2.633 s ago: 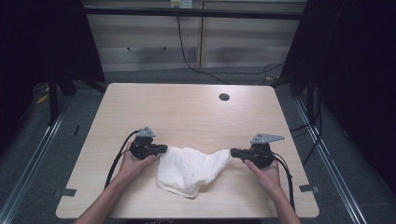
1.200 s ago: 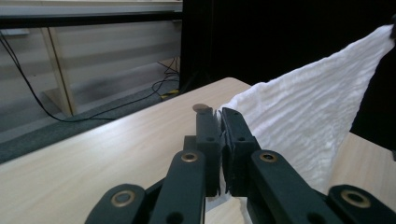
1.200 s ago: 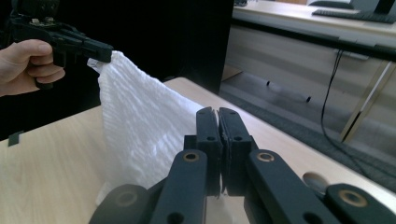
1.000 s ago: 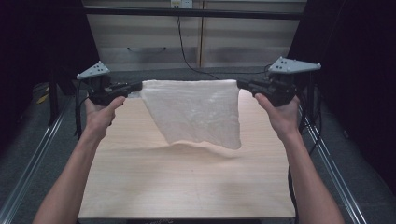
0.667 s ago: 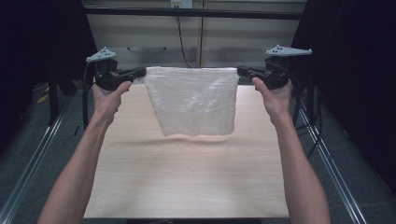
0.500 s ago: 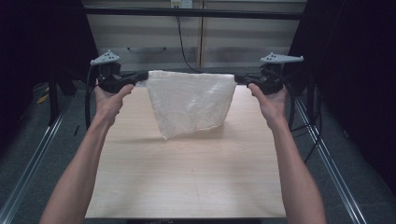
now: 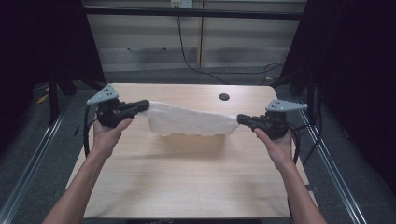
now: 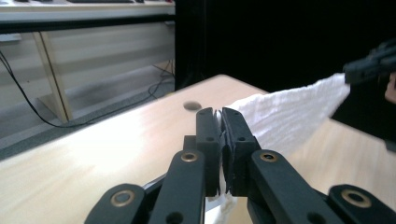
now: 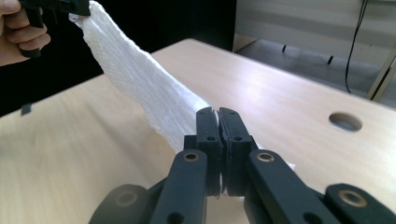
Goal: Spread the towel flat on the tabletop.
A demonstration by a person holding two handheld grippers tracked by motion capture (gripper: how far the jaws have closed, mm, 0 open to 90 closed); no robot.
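At the left of the high view, the left hand (image 7: 108, 135) holds the left gripper (image 7: 143, 104) level, pointing inward over the far-left part of the wooden bench (image 7: 187, 186). Its jaws are pressed together on one corner of a white towel (image 7: 189, 122); in the left gripper view the black jaws meet with only a sliver of cloth pinched between them, and the towel (image 8: 289, 112) runs off to the right toward the other gripper.

Between the two grippers the towel hangs stretched — its top edge drawn nearly straight, its middle sagging in a shallow belly toward the bench, with a soft shadow on the wood just under it. Whether the lowest fold touches the wood I cannot tell.

Behind the towel, near the far edge, a small round hole (image 7: 224, 97) sits in the bench top.

At the right, the right hand (image 7: 279, 144) holds the right gripper (image 7: 241, 119) level, a little lower than the left one — its jaws likewise clamped on the towel's opposite corner. The right gripper view shows the cloth (image 9: 140, 79) rising from the closed jaws toward the left gripper (image 9: 70, 5).
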